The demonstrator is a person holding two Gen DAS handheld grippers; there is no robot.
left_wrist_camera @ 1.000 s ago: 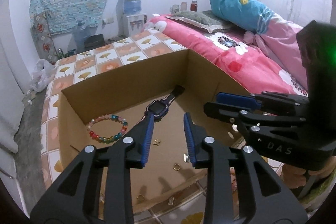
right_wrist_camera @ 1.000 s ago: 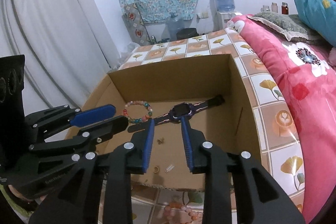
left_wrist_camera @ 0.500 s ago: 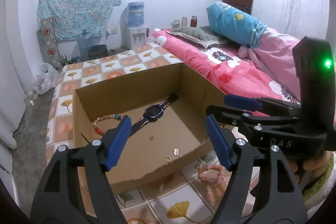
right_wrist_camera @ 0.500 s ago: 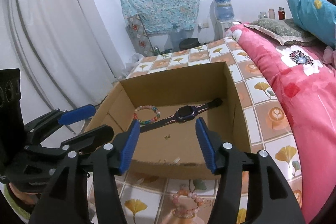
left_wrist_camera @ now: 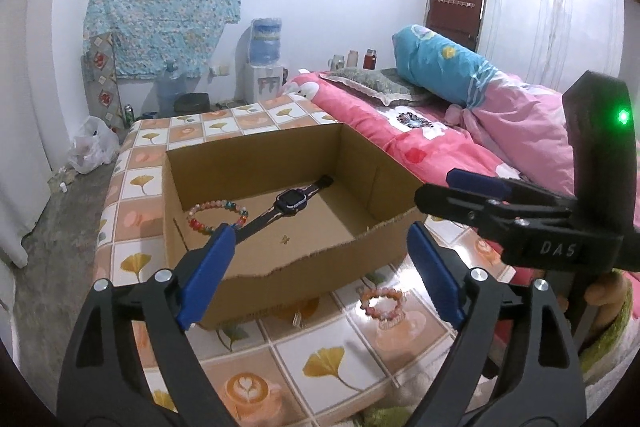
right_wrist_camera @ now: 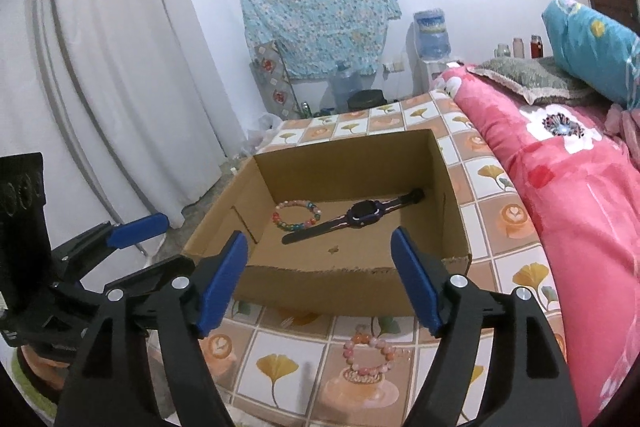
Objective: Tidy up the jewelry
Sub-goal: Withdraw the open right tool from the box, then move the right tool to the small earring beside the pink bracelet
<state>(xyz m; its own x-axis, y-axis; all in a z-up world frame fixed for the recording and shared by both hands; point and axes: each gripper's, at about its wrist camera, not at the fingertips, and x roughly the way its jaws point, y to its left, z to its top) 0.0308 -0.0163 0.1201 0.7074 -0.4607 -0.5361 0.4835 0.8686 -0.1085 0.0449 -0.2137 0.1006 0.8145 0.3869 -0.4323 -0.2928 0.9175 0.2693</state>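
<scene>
An open brown cardboard box (left_wrist_camera: 256, 163) (right_wrist_camera: 344, 163) sits on the tiled-pattern worktop (left_wrist_camera: 328, 359) (right_wrist_camera: 276, 363) printed with ginkgo leaves and coffee cups, beside a bed with a pink floral quilt (left_wrist_camera: 448, 139) (right_wrist_camera: 576, 195). Inside the box lie a multicoloured beaded bracelet (left_wrist_camera: 216, 214) (right_wrist_camera: 297, 215), a dark blue-black smartwatch with its strap stretched out (left_wrist_camera: 291, 203) (right_wrist_camera: 362, 215), and a tiny gold charm (left_wrist_camera: 285, 239) (right_wrist_camera: 333, 249) on the box floor nearer the torn front wall. Outside the box, just in front of that wall, a pink and orange beaded bracelet (left_wrist_camera: 382, 302) (right_wrist_camera: 368, 353) rests on the worktop. The left tool (left_wrist_camera: 318, 273) hangs above the front of the box with its blue-padded jaws spread wide and holding nothing. The right tool (right_wrist_camera: 320, 281) hangs likewise, jaws wide apart and empty, with the pink bracelet lying below the gap between them. Each tool shows at the edge of the other's view.
</scene>
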